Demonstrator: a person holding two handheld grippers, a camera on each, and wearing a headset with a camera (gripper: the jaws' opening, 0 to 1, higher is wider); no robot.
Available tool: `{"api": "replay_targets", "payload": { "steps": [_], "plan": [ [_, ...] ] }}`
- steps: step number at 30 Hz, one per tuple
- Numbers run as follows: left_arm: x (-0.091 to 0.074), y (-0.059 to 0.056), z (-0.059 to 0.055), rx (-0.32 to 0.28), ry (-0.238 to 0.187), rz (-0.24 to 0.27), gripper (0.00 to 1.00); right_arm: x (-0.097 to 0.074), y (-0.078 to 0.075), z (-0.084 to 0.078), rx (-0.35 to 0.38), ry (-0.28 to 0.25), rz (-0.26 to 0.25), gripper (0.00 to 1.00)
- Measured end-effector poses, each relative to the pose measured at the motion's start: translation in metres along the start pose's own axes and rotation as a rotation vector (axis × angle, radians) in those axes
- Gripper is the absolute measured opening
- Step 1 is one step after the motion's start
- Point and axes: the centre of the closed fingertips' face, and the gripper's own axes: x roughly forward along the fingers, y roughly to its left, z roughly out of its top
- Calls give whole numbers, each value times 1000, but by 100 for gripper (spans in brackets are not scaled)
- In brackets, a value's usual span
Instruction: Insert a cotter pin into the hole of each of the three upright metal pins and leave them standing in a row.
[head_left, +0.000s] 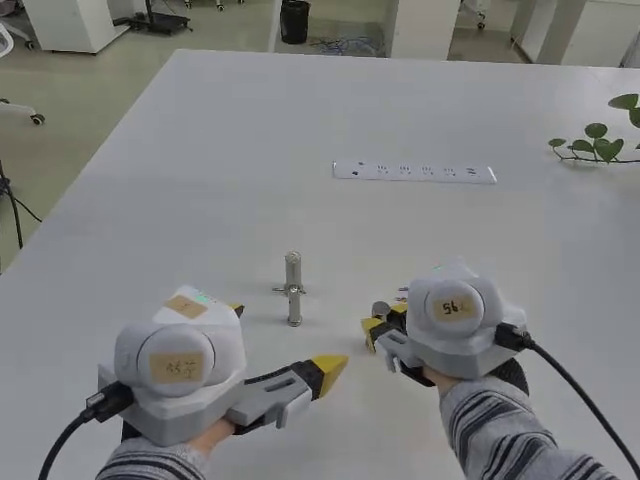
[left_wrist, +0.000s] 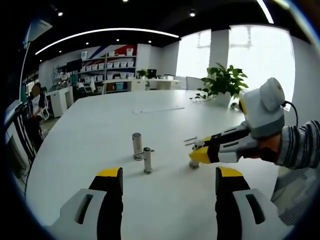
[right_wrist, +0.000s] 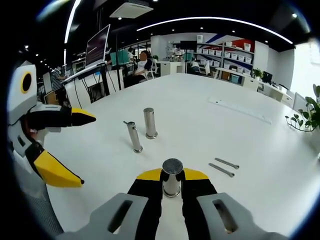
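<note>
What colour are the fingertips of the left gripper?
Yellow, with black just behind them. The left gripper shows its fingertips best in the left gripper view.

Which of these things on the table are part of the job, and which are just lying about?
Job: held metal pin in right gripper; metal pin with cotter; bare metal pin; two loose cotter pins; left gripper.
Lying about: power strip; plant.

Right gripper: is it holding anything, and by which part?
The right gripper holds an upright metal pin, its jaws closed on the shaft below the top. The left gripper is open and holds nothing.
</note>
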Motion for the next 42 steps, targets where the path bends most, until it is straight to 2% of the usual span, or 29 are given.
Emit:
{"api": "replay_targets", "payload": {
  "steps": [6,22,24,26,31,36,38,42],
  "plan": [
    [-1,-3,-3,0,8,-7,74,-3,3,-8,14,12,-3,9],
    [-2,-7,-7,3,22,-11,73,-6,7,-10,38,6,-24,9],
    [-3,-8,-7,7,24,-13,73,-6,7,-11,46,11,-16,9],
    [-3,-9,-7,10,25,-14,73,-6,10,-15,21,33,8,11],
    [-4,-8,-7,11,26,-9,74,-11,10,-16,8,22,35,17],
    [-5,-9,-7,19,28,-6,75,-18,9,-20,-1,31,89,20],
    [-5,-9,-7,18,27,-5,75,-21,10,-26,-19,57,122,22],
    [-5,-9,-6,20,28,-5,76,-25,2,-29,-43,66,135,22]
  ]
}}
